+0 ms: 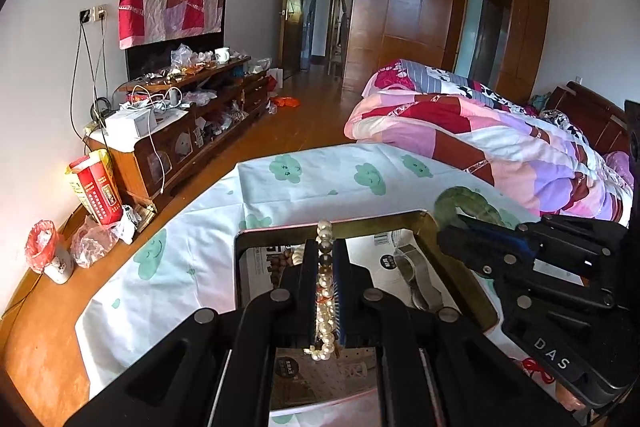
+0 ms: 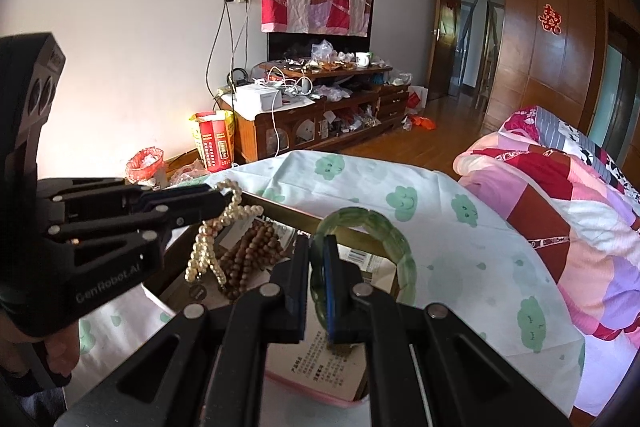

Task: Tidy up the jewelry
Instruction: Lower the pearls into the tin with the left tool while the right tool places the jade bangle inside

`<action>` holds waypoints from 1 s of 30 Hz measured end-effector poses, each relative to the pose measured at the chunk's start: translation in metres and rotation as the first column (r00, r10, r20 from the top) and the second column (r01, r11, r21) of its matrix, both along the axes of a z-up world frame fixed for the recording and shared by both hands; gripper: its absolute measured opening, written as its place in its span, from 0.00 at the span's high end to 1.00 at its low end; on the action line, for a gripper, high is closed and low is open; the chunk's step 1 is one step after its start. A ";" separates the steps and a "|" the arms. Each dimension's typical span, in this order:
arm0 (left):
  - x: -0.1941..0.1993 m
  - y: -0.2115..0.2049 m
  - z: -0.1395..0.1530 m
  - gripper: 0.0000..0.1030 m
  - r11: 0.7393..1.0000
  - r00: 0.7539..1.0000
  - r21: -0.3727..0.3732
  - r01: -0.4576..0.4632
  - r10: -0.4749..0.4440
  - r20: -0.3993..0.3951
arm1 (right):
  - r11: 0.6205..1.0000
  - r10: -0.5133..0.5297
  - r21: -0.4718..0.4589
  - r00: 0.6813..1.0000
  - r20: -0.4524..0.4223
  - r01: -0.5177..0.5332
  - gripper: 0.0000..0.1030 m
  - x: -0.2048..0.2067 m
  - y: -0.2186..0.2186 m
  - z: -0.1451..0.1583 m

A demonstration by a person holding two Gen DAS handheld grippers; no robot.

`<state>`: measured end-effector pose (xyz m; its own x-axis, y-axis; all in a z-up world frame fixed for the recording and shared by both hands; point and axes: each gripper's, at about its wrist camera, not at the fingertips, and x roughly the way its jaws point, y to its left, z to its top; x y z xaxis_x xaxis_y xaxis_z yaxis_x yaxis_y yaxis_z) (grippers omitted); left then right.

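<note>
My left gripper (image 1: 325, 245) is shut on a pearl strand (image 1: 323, 307), which runs between its pads and dangles over an open box with a dark gold rim (image 1: 400, 219). In the right wrist view the left gripper (image 2: 222, 199) holds the pearl strand (image 2: 204, 251) above the box's left side. My right gripper (image 2: 317, 243) is shut on a green jade bangle (image 2: 372, 219), held upright over the box rim (image 2: 280, 210). A brown wooden bead bracelet (image 2: 252, 247) lies inside the box. The right gripper (image 1: 456, 227) and the bangle (image 1: 452, 199) show at the right of the left wrist view.
The box sits on a white cloth with green clouds (image 2: 440, 227). A bed with a pink patchwork quilt (image 2: 560, 195) lies to the right. A cluttered TV cabinet (image 2: 320, 115) stands against the far wall. A red cord (image 1: 536, 367) lies on the cloth.
</note>
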<state>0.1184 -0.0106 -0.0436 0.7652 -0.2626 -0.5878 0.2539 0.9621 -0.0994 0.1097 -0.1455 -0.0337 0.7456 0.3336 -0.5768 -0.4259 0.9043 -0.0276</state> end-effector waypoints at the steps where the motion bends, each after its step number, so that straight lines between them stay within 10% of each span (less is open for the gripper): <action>1: 0.000 -0.001 0.000 0.95 1.000 1.000 0.002 0.000 0.000 -0.001 | 1.000 0.002 0.002 1.000 -0.003 -0.002 0.91 0.002 0.001 -0.001; 22: 0.008 -0.002 -0.020 0.91 0.999 0.998 0.051 -0.016 0.019 -0.062 | 0.998 -0.016 -0.057 0.995 -0.101 0.010 0.85 0.022 0.009 -0.041; 24: 0.006 -0.001 -0.018 0.76 0.998 0.998 0.059 -0.030 0.034 -0.060 | 0.998 -0.022 -0.061 0.995 -0.100 0.016 0.77 0.022 0.008 -0.041; 26: 0.001 0.001 -0.015 0.31 0.996 0.997 0.070 -0.064 0.067 -0.042 | 0.998 -0.025 -0.060 0.995 -0.101 0.019 0.70 0.020 0.006 -0.040; 30: -0.015 0.008 -0.011 0.24 0.995 0.997 0.054 -0.080 0.080 -0.003 | 0.997 -0.048 -0.067 0.993 -0.105 0.041 0.55 0.013 0.002 -0.038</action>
<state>0.1034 -0.0029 -0.0544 0.7797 -0.1683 -0.6031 0.1752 0.9834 -0.0479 0.1231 -0.1439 -0.0718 0.6921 0.2608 -0.6730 -0.3890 0.9202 -0.0435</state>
